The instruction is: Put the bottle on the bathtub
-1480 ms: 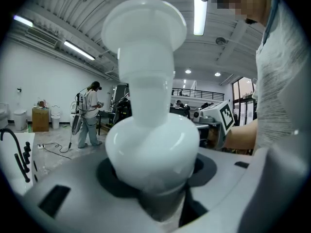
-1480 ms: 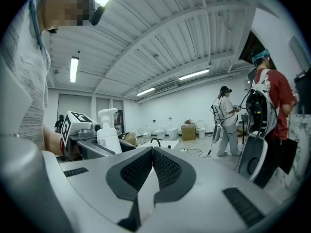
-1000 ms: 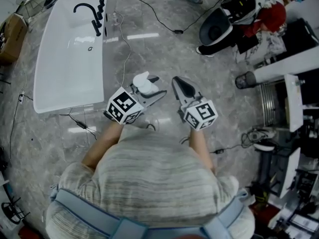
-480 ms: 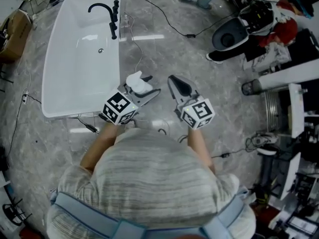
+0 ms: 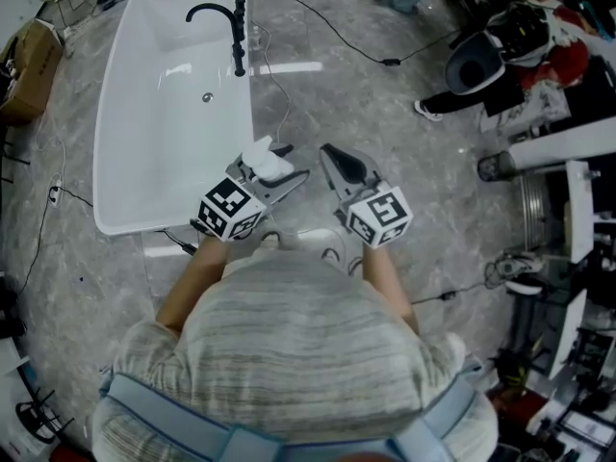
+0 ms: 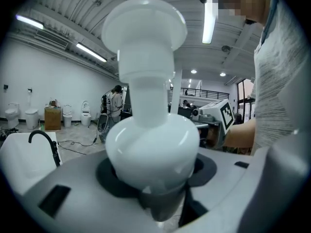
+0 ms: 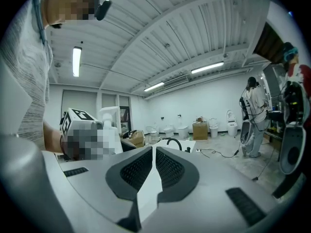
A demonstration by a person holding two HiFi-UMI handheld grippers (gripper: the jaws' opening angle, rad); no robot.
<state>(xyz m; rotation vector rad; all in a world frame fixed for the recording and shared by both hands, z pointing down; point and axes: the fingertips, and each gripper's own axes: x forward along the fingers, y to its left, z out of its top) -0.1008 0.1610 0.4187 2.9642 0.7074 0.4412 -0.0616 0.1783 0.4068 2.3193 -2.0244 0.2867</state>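
Note:
A white bottle [image 5: 267,161] with a wide cap is held in my left gripper [image 5: 274,174], which is shut on it; in the left gripper view the bottle [image 6: 148,115] fills the middle, seated between the jaws. The white bathtub [image 5: 144,133] with a black faucet [image 5: 223,22] lies on the floor just left of that gripper, its right rim close by. My right gripper [image 5: 339,169] hovers beside the left one, shut and empty, its pads [image 7: 167,167] pressed together in the right gripper view. The bathtub [image 7: 181,146] shows far off there.
Cables [image 5: 318,37] trail across the marble floor beyond the tub. Toilets [image 5: 481,61] and equipment racks [image 5: 577,219] crowd the right side. A cardboard box [image 5: 24,65] sits left of the tub. A person [image 7: 252,115] stands in the distance.
The bathtub has shifted right and nearer in the head view, so both grippers now sit closer to its right rim. The left gripper keeps hold of the bottle; the right stays shut.

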